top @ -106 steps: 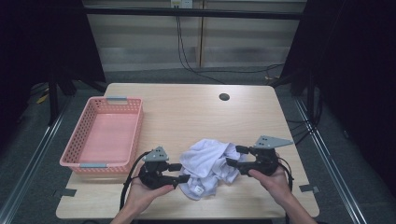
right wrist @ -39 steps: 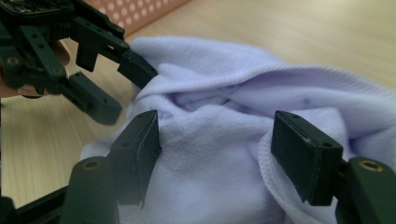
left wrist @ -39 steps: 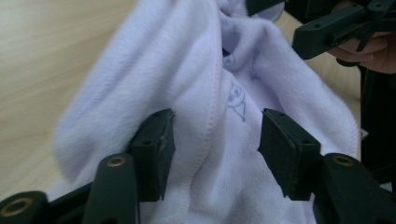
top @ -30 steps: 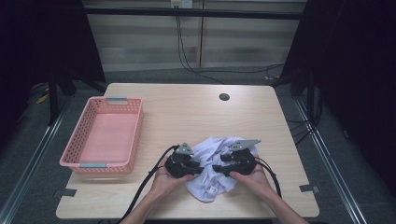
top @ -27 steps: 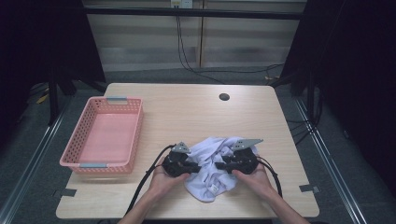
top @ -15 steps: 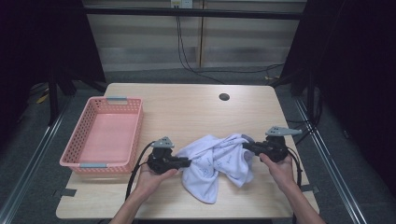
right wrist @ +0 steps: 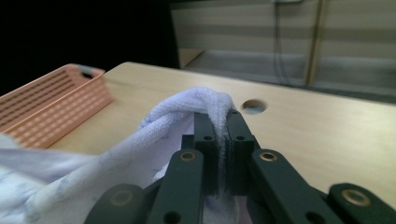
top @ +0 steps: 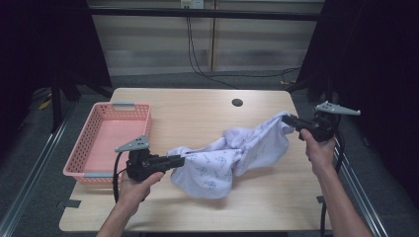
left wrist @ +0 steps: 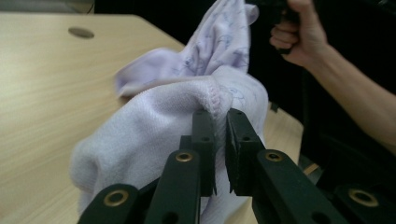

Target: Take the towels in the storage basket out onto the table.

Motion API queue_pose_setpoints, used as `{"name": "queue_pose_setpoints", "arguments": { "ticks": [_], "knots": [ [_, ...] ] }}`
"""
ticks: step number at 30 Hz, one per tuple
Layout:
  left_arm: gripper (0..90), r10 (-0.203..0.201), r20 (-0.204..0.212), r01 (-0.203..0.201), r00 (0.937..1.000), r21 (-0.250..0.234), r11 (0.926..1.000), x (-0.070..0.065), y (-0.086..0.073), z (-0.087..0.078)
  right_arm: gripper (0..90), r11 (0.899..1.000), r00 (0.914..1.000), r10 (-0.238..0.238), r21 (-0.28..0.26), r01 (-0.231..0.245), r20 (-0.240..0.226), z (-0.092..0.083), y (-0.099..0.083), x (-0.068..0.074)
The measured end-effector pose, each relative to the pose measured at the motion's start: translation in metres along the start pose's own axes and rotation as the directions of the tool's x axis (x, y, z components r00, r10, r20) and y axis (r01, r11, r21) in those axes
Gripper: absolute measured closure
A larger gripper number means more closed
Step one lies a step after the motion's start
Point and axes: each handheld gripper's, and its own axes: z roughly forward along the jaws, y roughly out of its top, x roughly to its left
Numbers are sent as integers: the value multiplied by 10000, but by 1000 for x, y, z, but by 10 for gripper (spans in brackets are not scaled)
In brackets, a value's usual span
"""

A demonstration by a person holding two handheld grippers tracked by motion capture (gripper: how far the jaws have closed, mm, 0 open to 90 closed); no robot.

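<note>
Spread wider apart, left gripper [top: 179, 161] and right gripper [top: 289, 119] each clamp the cloth [top: 232, 153]; basket [top: 81, 151] empty.

1. A light wooden table [top: 197, 113] takes up the middle of the high view, with rounded corners and a plain pale top.
2. A small dark round hole [top: 237, 102] sits in the tabletop, upper centre of the frame, near the far edge.
3. A pink mesh basket [top: 89, 148] stands at the left of the frame, along the table's left edge, with grey handles at its near and far ends.
4. A pale lilac printed cloth [top: 232, 155] spreads across the centre and right; its lower bulge rests on the wood at lower centre, while both ends are lifted off it.
</note>
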Motion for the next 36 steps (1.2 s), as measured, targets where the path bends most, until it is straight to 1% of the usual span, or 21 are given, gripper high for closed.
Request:
{"name": "queue_pose_setpoints", "arguments": {
  "ticks": [2, 4, 5, 6, 7, 8, 9, 10, 11, 13, 16, 19, 21, 22, 24, 26, 28, 30, 32, 34, 36],
  "knots": [
    [833, -127, -262, 131, 9996, 154, 9998, 3, -4, -4, 862, 10000, 9998, -52, 15, 52, 177, 3, 8, -6],
    [818, -267, -595, 314, 9979, 797, 9963, 10, -17, 1, 843, 9996, 9992, -122, 271, 112, 379, 12, 5, -14],
    [810, -380, -667, 450, 9971, 1070, 9932, 14, -26, 7, 794, 9983, 9994, -172, 565, 155, 294, 19, -1, -17],
    [792, -433, -752, 532, 9962, 1364, 9892, 17, -34, 12, 724, 9963, 9988, -270, 825, 236, 406, 26, -7, -18],
    [744, -480, -954, 626, 9943, 1563, 9857, 20, -40, 16, 683, 9938, 9976, -400, 1062, 339, 557, 31, -15, -18],
    [675, -571, -1104, 755, 9922, 1706, 9824, 22, -42, 19, 643, 9915, 9978, -433, 1247, 367, 511, 36, -22, -18],
    [658, -509, -1136, 714, 9922, 1850, 9801, 23, -43, 20, 596, 9901, 9971, -400, 1368, 307, 652, 38, -27, -18],
    [634, -241, -1194, 479, 9926, 2007, 9785, 22, -41, 20, 561, 9890, 9963, -444, 1439, 334, 742, 38, -31, -17],
    [596, -151, -1244, 398, 9921, 1991, 9792, 20, -39, 19, 540, 9887, 9961, -506, 1448, 398, 720, 37, -32, -17],
    [557, -139, -1306, 363, 9913, 1700, 9848, 19, -35, 15, 501, 9929, 9952, -465, 1130, 367, 861, 27, -32, -17],
    [519, -307, -1252, 479, 9917, 1367, 9895, 20, -32, 12, 464, 9933, 9976, -349, 1119, 280, 601, 14, -31, -14],
    [520, -318, -1278, 518, 9913, 1559, 9864, 22, -33, 16, 453, 9901, 9980, -595, 1284, 564, 206, 6, -41, 3],
    [539, -202, -1180, 431, 9928, 1950, 9799, 24, -35, 24, 449, 9866, 9980, -623, 1506, 633, -114, 4, -52, 18],
    [558, 20, -1409, 299, 9900, 2235, 9743, 26, -37, 28, 439, 9844, 9975, -658, 1619, 689, -242, 4, -58, 25],
    [646, -77, -1380, 404, 9904, 2360, 9709, 31, -39, 34, 438, 9784, 9956, -711, 1900, 817, -616, 4, -70, 38],
    [766, -206, -1639, 591, 9863, 2339, 9705, 38, -42, 38, 434, 9709, 9928, -826, 2175, 998, -865, 3, -81, 51],
    [812, -160, -1784, 618, 9838, 2542, 9652, 43, -45, 42, 435, 9672, 9916, -637, 2377, 891, -1128, 5, -92, 60],
    [820, -143, -1868, 680, 9823, 2841, 9564, 49, -49, 47, 443, 9638, 9865, -481, 2519, 869, -1563, 11, -104, 67],
    [819, -101, -2025, 743, 9792, 3120, 9472, 54, -55, 54, 453, 9561, 9803, -611, 2709, 1114, -1876, 18, -111, 79],
    [801, 130, -2135, 643, 9769, 3508, 9342, 56, -59, 59, 466, 9479, 9678, -644, 2883, 1356, -2435, 26, -114, 92],
    [793, -71, -2053, 777, 9787, 3383, 9378, 57, -62, 61, 454, 9451, 9553, -530, 2943, 1421, -2908, 34, -117, 104]
  ]
}}
